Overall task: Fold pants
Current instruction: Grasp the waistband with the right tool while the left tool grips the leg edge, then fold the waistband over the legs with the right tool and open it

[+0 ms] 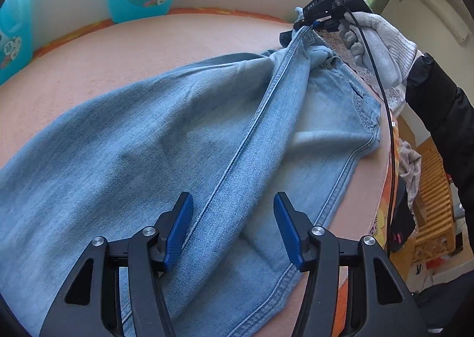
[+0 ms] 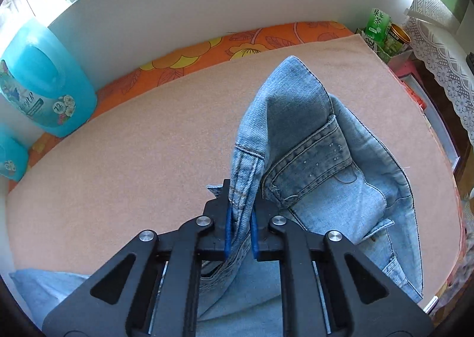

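Jeans (image 1: 166, 141): pale washed blue denim, darker stitched seams, tiny pale studs seen on the waistband tab. Desk (image 2: 118, 177) covered in plain peach cloth, over an orange sheet (image 2: 207, 46) printed with yellow flowers. Detergent jug (image 2: 44, 85): turquoise, floral label. Both claws black, pads (image 1: 177, 229) blue. Glove (image 1: 382, 41) white-grey knit, sleeve (image 1: 438, 100) black. Tea carton (image 2: 376, 23) green. Lace cloth (image 2: 444, 64) white.

- From the left tongs (image 1: 234, 230) we look steeply down, close over the jeans (image 1: 148, 144), toward the right tongs (image 1: 299, 26).
- From the right tongs (image 2: 240, 230) we look down, nearer still.
- Both views share jeans (image 2: 296, 118) and table (image 2: 133, 144).
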Demonstrator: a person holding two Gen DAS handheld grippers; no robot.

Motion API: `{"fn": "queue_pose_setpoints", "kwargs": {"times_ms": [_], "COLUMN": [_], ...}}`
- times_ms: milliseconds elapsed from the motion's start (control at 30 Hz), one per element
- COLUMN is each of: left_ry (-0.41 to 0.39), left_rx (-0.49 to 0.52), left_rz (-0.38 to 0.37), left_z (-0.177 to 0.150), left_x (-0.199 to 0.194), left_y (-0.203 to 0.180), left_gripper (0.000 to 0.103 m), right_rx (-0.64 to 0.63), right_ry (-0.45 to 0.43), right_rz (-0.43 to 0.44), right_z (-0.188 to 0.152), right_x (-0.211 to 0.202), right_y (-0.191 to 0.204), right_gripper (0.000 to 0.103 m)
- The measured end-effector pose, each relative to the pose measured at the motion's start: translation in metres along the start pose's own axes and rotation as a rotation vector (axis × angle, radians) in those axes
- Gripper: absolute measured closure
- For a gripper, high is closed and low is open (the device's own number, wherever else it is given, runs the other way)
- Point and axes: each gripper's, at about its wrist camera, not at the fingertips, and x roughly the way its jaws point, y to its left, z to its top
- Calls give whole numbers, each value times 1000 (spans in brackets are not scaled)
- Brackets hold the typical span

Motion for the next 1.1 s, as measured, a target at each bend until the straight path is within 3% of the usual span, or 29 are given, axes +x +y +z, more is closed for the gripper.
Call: {"fn": "queue_pose_setpoints", "kwargs": {"times_ms": [67, 133, 200, 300, 600, 733, 867, 1100], "left_ry": [-2, -8, -16, -39, -113, -110, -62, -21], "left_rx": [22, 40, 42, 34, 58, 88, 104, 110], "left_rz": [25, 64, 66, 66, 96, 109, 108, 121], "left_z": [-1, -3, -4, -8, -19, -26, -37, -44], "left_x": [1, 0, -1, -4, -25, -28, -19, -10], "left_y": [-4, -6, -7, -5, -24, -33, -36, -40], "left_gripper": [48, 59, 78, 92, 96, 97, 97, 97], "right_rx": [17, 28, 31, 50, 84, 137, 171, 251], "right_ry": [-22, -40, -64, -95, -221, -256, -271, -202], "right_rz": [28, 59, 85, 138, 270, 311, 321, 367], "right_z": [-4, -11, -19, -32, -86, -121, -163, -212], "right_x": [-15, -31, -47, -67, -119, -128, -121, -81], "right_y": [-8, -17, -28, -46, -90, -112, -130, -159], "right_gripper": [96, 96, 96, 96, 97, 97, 97, 97]}}
